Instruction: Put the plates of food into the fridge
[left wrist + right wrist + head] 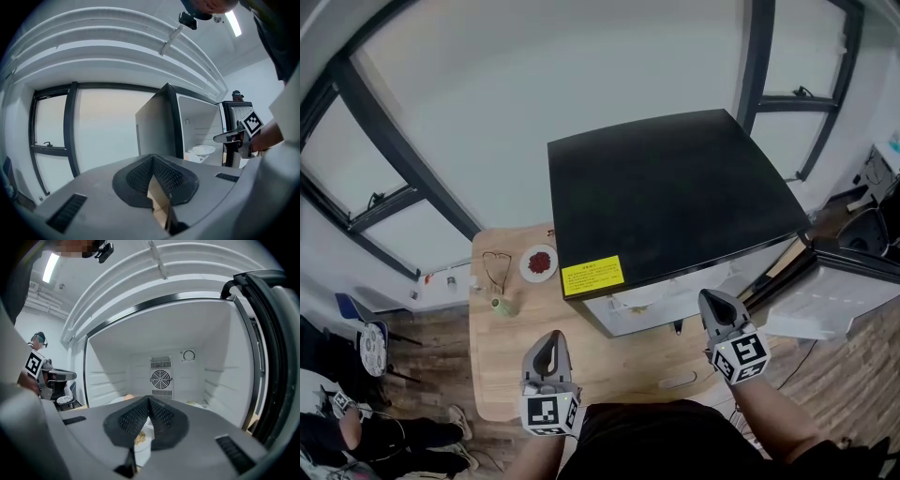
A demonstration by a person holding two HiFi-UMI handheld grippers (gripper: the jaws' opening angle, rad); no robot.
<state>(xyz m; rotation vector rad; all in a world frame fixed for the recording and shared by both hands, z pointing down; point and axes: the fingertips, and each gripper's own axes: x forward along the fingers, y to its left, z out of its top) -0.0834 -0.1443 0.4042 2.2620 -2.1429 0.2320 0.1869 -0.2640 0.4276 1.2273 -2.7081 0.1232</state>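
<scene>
Head view: the fridge (675,187) with a black top and a yellow label (592,276) fills the centre and the 2 o'clock area; its door (844,281) stands open at 3 o'clock. The wooden desk (609,366) lies at 7 o'clock of the fridge.

Left gripper (549,339): held over the desk; fingers closed tip to tip, nothing between them. A plate of red food (539,262) rests on the desk at 12 o'clock of this gripper, just beside the fridge's side wall; a green cup (504,305) stands at 7 o'clock of that plate, near it but apart.

Right gripper (710,298): held at the open front of the fridge; fingers closed, holding nothing. Its own view looks into the white compartment; the fan grille (161,378) is on the back wall at 12 o'clock of the fingertips, with a round dial (188,355) at 1 o'clock. A white plate with tan food (140,439) lies inside the fridge, visible through the gap beneath the fingers at 6 o'clock; a further white dish (204,150) shows in the compartment in the left gripper view.
</scene>
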